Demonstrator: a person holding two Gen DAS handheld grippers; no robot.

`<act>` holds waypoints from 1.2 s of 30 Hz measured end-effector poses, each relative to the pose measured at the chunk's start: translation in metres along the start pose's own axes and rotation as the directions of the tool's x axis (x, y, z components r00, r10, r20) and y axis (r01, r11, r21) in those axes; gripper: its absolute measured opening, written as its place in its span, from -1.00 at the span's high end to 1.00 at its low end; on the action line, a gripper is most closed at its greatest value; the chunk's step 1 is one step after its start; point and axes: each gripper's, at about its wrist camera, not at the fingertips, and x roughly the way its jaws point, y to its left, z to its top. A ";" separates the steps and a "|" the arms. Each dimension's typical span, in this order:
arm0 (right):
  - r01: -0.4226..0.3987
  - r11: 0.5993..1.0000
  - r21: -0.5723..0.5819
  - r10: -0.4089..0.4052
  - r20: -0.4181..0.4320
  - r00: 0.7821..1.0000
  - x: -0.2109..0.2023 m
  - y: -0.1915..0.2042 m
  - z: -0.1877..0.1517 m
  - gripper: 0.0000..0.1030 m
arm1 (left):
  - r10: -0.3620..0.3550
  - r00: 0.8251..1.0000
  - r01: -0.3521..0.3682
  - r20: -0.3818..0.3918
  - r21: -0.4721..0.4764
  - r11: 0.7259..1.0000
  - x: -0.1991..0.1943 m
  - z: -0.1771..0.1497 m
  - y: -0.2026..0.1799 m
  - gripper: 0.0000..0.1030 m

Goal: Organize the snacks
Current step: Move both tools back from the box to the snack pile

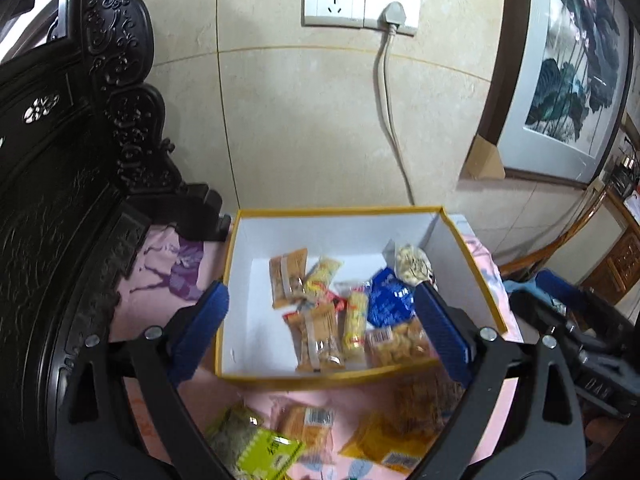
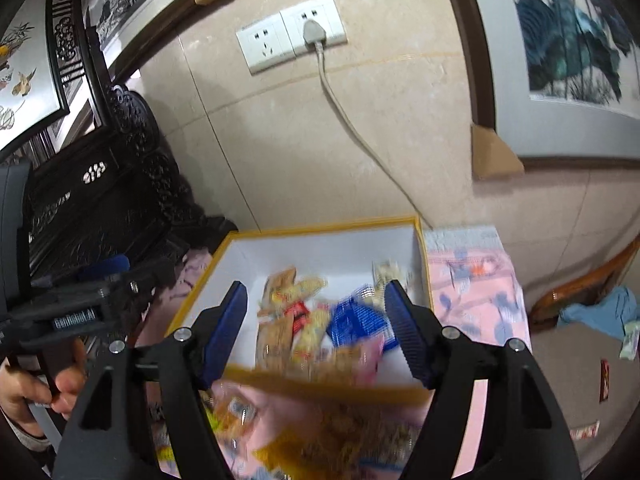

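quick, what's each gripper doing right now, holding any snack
left gripper: open wide, holding nothing, over the yellow-rimmed box.
right gripper: open, nothing between its fingers, over the same box.

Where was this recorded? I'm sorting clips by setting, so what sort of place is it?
Probably a room in a home. A carved dark wooden furniture piece stands beside a tiled wall with wall sockets, a framed ink painting leans against that wall, and a snack box sits on a pink floral cloth.
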 end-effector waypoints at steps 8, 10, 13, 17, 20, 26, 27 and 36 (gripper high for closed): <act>0.049 0.999 0.006 -0.048 -0.114 0.992 -0.020 -0.007 -0.075 -0.39 | -0.009 0.998 0.009 -0.062 -0.006 1.000 -0.015 -0.049 -0.013 -0.88; 0.066 0.998 0.008 -0.064 -0.164 0.984 -0.023 -0.012 -0.101 -0.39 | -0.022 0.996 0.021 -0.083 -0.012 1.000 -0.018 -0.070 -0.017 -0.88; 0.101 0.994 0.029 -0.091 -0.239 0.967 -0.029 -0.022 -0.140 -0.39 | -0.022 0.991 0.021 -0.132 -0.006 1.000 -0.024 -0.108 -0.017 -0.89; 0.133 0.990 0.040 -0.114 -0.317 0.942 -0.034 -0.034 -0.179 -0.39 | -0.015 0.978 0.013 -0.207 -0.011 1.000 -0.033 -0.156 -0.007 -0.89; 0.132 0.991 -0.014 -0.129 -0.351 0.927 -0.028 -0.037 -0.191 -0.39 | -0.003 0.966 -0.004 -0.257 -0.029 1.000 -0.038 -0.178 0.007 -0.89; 0.185 0.976 0.116 -0.138 -0.327 0.935 0.005 -0.064 -0.164 -0.39 | 0.037 0.963 -0.066 -0.267 -0.102 0.993 -0.050 -0.187 0.034 -0.89; 0.206 0.970 0.132 -0.154 -0.324 0.933 0.012 -0.067 -0.161 -0.39 | 0.041 0.963 -0.072 -0.266 -0.110 0.991 -0.051 -0.187 0.036 -0.89; 0.310 0.938 0.156 -0.233 -0.378 0.896 0.090 -0.072 -0.146 -0.42 | 0.084 0.959 -0.117 -0.271 -0.110 0.987 -0.055 -0.182 0.046 -0.89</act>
